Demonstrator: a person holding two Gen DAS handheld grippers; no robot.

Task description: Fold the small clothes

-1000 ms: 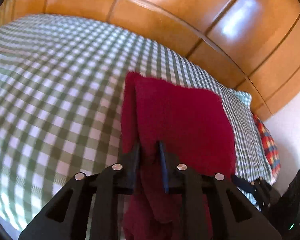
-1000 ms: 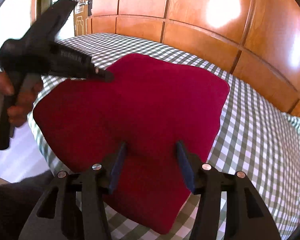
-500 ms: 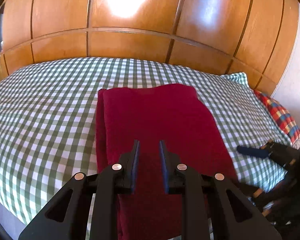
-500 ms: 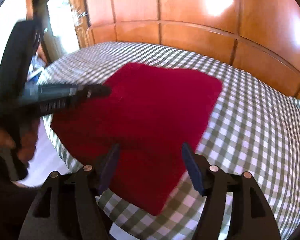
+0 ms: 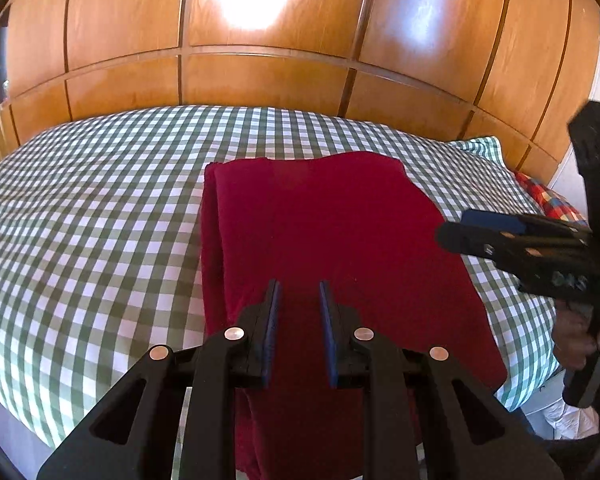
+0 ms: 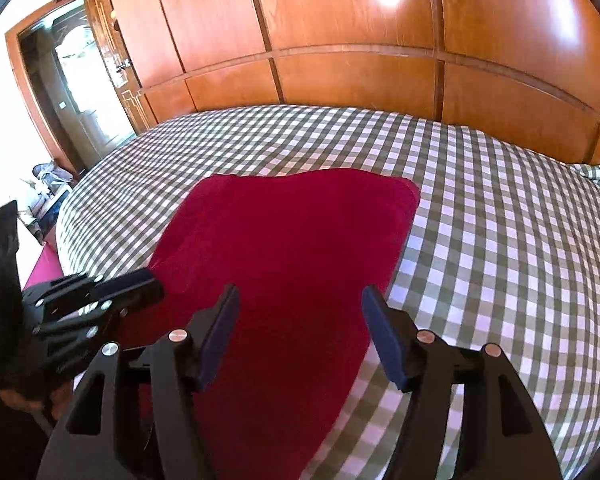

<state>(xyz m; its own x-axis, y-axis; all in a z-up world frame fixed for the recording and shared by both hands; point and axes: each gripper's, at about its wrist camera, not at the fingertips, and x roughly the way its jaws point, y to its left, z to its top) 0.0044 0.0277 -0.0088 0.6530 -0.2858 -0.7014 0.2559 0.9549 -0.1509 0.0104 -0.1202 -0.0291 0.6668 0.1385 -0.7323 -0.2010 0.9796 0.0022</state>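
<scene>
Presently: red garment (image 5: 332, 248), folded, flat on checked bed (image 5: 100, 216), hanging over its near edge. Left tool (image 5: 299, 292) narrow, gripping nothing; right tool (image 6: 300, 300) wide, just opened, empty, above the garment.

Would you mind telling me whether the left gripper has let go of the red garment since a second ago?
Yes: the left gripper now hangs free above the garment on the bed.
</scene>
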